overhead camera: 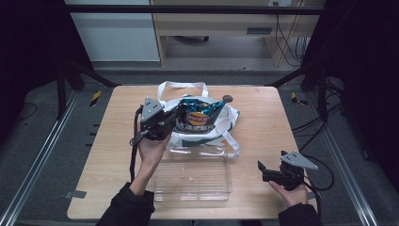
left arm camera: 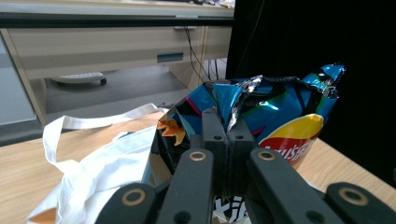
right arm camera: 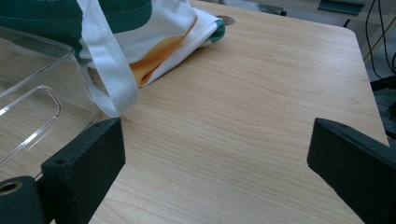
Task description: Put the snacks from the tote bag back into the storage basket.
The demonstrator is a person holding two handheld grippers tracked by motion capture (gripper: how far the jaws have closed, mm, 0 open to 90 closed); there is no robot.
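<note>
A blue crisp bag with a red and yellow logo stands up out of a white cloth tote bag at the middle of the table. My left gripper is shut on the crisp bag's crinkled top edge, its jaws pressed together around the foil. A clear plastic bin lies in front of the tote. My right gripper rests low near the table's front right, jaws wide apart over bare wood, with the bin's corner and a tote strap to its left.
The wooden table has bare room to the right of the tote. A small dark round object lies behind the tote. Metal frame rails run along both sides, and a desk stands beyond the far edge.
</note>
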